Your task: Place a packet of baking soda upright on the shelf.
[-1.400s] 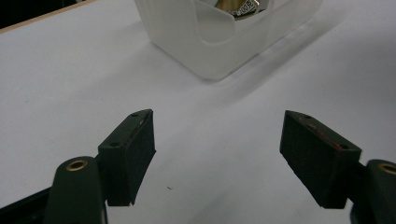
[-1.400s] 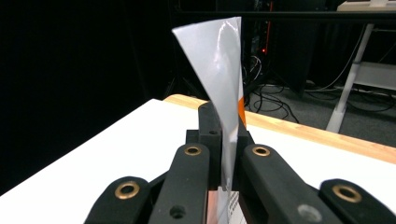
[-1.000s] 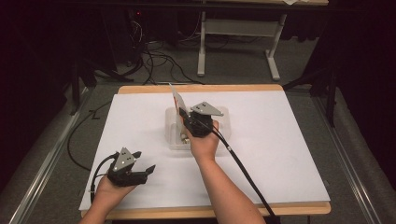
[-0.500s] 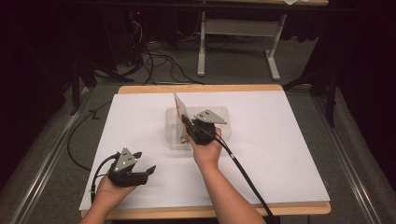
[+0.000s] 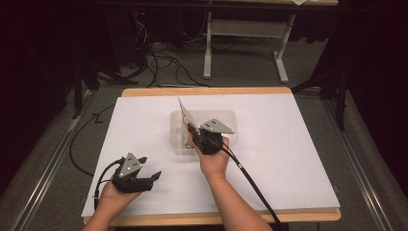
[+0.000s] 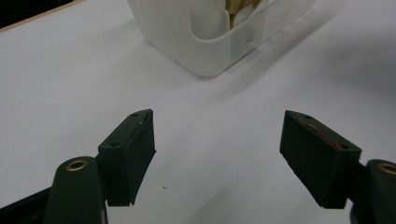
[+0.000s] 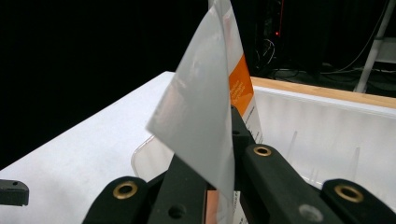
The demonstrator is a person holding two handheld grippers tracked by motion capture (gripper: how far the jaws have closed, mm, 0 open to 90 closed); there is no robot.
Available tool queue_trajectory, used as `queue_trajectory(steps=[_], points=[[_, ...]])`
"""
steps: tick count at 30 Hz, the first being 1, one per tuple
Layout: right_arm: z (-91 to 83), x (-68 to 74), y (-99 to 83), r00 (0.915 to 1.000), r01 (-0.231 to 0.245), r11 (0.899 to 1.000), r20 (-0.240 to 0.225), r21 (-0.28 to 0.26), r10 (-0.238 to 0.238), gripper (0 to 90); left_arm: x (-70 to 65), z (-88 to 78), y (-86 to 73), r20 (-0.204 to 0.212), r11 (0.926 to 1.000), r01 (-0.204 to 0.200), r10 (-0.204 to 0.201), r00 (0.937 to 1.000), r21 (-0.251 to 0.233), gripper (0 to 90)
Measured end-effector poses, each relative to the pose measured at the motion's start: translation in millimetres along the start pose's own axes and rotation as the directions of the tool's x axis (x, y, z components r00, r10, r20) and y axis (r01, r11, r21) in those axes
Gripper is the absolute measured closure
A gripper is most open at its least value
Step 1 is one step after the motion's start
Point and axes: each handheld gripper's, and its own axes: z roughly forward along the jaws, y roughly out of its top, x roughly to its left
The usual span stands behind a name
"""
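High view: right tongs (image 5: 192,131) over the near edge of a clear plastic bin (image 5: 226,115) at mid-surface, pinching a flat packet (image 5: 184,111) with white and orange print; packet standing up, tilted toward the far left, lower end down inside the bin. Left tongs (image 5: 153,177) low at the near-left of the white surface (image 5: 298,159), well apart from the bin, spread, nothing between them; black cable looping off their left side. Second cable running from the right tongs back toward the near edge. Beyond the surface: grey floor, loose wires, a white table frame (image 5: 245,48). Left gripper view: both jaws wide apart just above the white sheet, gap bare; corner of the translucent bin (image 6: 210,42) ahead at top, something pale yellow inside, too cropped to identify. Right gripper view: jaws pressed together on the packet (image 7: 205,107), silvery back face on the left, orange band and small print on the right side; packet rising between the jaws and out the top of frame. Bin wall (image 7: 327,126) just behind, wooden surface edge (image 7: 322,91) past it.
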Motion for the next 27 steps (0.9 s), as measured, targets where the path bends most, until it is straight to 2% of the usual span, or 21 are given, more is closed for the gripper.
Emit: queue_trajectory(steps=[10, 14, 16, 17, 18, 19, 21, 22, 23, 24, 25, 27], points=[[0.8, -0.6, 3.3, 0.9999, 0.011, 1.0, -0.002, 0.011, -0.011, 88.6, 0.2, -0.1, 0.1, 0.001, 1.0, 0.001, -0.001, 1.0, -0.003, 26.8], [1.7, 0.6, 5.5, 0.9996, 0.027, 0.999, -0.003, 0.028, -0.027, 82.7, 0.2, -0.1, 0.2, 0.0, 1.0, -0.001, 0.001, 1.0, -0.002, 26.8], [2.7, 2.7, 7.3, 0.9991, 0.041, 0.998, -0.002, 0.04, -0.041, 75.2, 0.1, 0.0, 0.2, 0.001, 1.0, 0.0, 0.0, 1.0, -0.002, 26.9], [2.7, 2.7, 7.3, 0.9991, 0.041, 0.998, -0.002, 0.04, -0.041, 75.2, 0.2, -0.2, 0.2, 0.001, 1.0, -0.002, 0.002, 1.0, -0.001, 26.9], [3.5, 3.3, 8.5, 0.999, 0.045, 0.998, -0.001, 0.044, -0.045, 69.2, 0.2, -0.2, 0.2, 0.001, 1.0, -0.002, 0.002, 1.0, -0.001, 26.8], [3.5, 3.3, 8.5, 0.999, 0.045, 0.998, -0.001, 0.044, -0.045, 69.2, 0.2, -0.2, 0.2, 0.001, 1.0, -0.002, 0.002, 1.0, -0.001, 26.8], [3.7, 4.9, 10.3, 0.9988, 0.05, 0.998, 0.001, 0.047, -0.05, 59.5, 0.0, 0.1, 0.2, 0.0, 1.0, 0.0, 0.0, 1.0, -0.004, 26.8], [3.7, 4.9, 10.3, 0.9988, 0.05, 0.998, 0.001, 0.047, -0.05, 59.5, 0.1, 0.2, 0.2, 0.0, 1.0, 0.001, -0.001, 1.0, -0.005, 26.8], [3.9, 5.8, 11.0, 0.9983, 0.057, 0.997, 0.008, 0.046, -0.057, 55.0, 0.1, 0.2, 0.2, 0.0, 1.0, 0.0, 0.0, 1.0, -0.004, 26.8], [4.2, 7.7, 12.0, 0.9977, 0.063, 0.997, 0.023, 0.048, -0.064, 46.5, 0.1, 0.3, 0.2, 0.0, 1.0, 0.0, 0.0, 1.0, -0.004, 26.8], [4.2, 7.7, 12.0, 0.9977, 0.063, 0.997, 0.023, 0.048, -0.064, 46.5, 0.1, 0.3, 0.2, 0.0, 1.0, 0.0, 0.0, 1.0, -0.004, 26.8], [4.5, 8.7, 12.9, 0.9967, 0.07, 0.996, 0.036, 0.058, -0.072, 37.7, 0.0, 0.3, 0.3, 0.001, 1.0, 0.0, 0.0, 1.0, -0.004, 26.8]])
